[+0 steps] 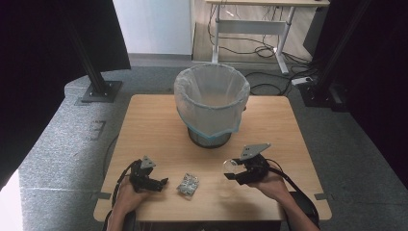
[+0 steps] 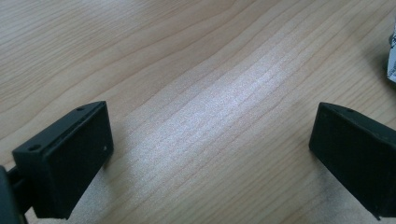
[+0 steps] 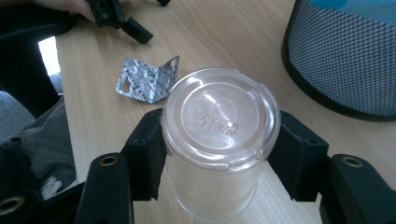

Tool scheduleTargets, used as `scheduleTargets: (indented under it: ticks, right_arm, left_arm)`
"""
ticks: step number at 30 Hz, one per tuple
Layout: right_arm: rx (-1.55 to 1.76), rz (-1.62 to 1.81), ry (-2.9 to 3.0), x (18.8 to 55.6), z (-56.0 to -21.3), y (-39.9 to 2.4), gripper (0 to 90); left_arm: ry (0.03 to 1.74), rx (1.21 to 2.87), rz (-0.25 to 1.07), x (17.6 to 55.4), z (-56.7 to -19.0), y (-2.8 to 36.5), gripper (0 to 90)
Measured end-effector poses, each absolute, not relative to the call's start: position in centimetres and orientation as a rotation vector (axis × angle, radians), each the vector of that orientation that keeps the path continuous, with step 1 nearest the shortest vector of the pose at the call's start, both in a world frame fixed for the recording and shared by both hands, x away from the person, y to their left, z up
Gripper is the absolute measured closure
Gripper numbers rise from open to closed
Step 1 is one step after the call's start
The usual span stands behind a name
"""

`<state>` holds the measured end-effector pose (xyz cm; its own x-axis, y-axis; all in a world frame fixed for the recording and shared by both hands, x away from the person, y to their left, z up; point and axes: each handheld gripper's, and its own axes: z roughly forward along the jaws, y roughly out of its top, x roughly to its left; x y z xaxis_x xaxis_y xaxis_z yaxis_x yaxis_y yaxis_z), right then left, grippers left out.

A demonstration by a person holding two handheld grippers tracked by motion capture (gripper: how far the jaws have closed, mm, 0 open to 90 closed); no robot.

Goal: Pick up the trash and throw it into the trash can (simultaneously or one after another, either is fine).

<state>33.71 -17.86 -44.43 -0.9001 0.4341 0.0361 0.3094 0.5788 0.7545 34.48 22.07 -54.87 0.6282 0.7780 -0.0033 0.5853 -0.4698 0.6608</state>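
**Right now: clear cup clamped in the right gripper, left gripper idle and open**

Over on the person's right side, the right gripper (image 3: 219,154) has its two black jaws pressed against the sides of a clear plastic cup (image 3: 219,135). The cup has a lid, with raised lettering moulded into the lid's top that is too faint to read. In the right gripper view the lid faces the camera and the wooden table (image 3: 224,42) shows beyond it, with no shadow of contact that I can make out, so the cup looks lifted off the wood. From the high view the right gripper (image 1: 234,171) sits near the front right of the table, with the cup (image 1: 230,165) at its tip, pointing toward the middle.

The left gripper (image 1: 163,182) rests low at the front left, in the person's left hand (image 1: 129,196). Its jaws stand wide apart in the left gripper view, with nothing but bare wood between them.

Between the two grippers lies a crumpled silver blister pack (image 1: 187,184), flat on the table and folded at an angle; the left gripper's tip is just beside it but not touching.

Farther back, in the middle of the table, stands a black mesh waste bin (image 1: 210,139) lined with a pale plastic bag (image 1: 211,98) whose edge is folded over the rim. The bin is well apart from both grippers.
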Motion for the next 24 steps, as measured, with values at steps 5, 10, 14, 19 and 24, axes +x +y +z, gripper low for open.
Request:
scheduleTargets:
  ticks: [5,10,14,19,24]
  right_arm:
    - [0.654,1.253,2.645,34.3,-43.5,-18.0,40.9]
    - [0.654,1.246,2.632,34.9,-42.3,-18.0,40.8]
    - [0.664,1.235,2.632,35.3,-41.5,-18.0,40.8]
    - [0.672,1.234,2.63,35.8,-40.3,-18.0,40.8]
    - [0.696,1.244,2.633,36.4,-39.3,-18.0,40.8]
  left_arm:
    - [1.059,2.221,0.395,34.5,-54.9,22.1,0.0]
    - [1.059,2.221,0.397,34.5,-54.9,22.0,0.0]
    - [1.059,2.221,0.395,34.5,-54.9,22.0,0.0]
    - [1.056,2.223,0.391,34.5,-54.8,22.0,0.0]
    - [1.052,2.223,0.391,34.5,-54.9,22.0,0.0]
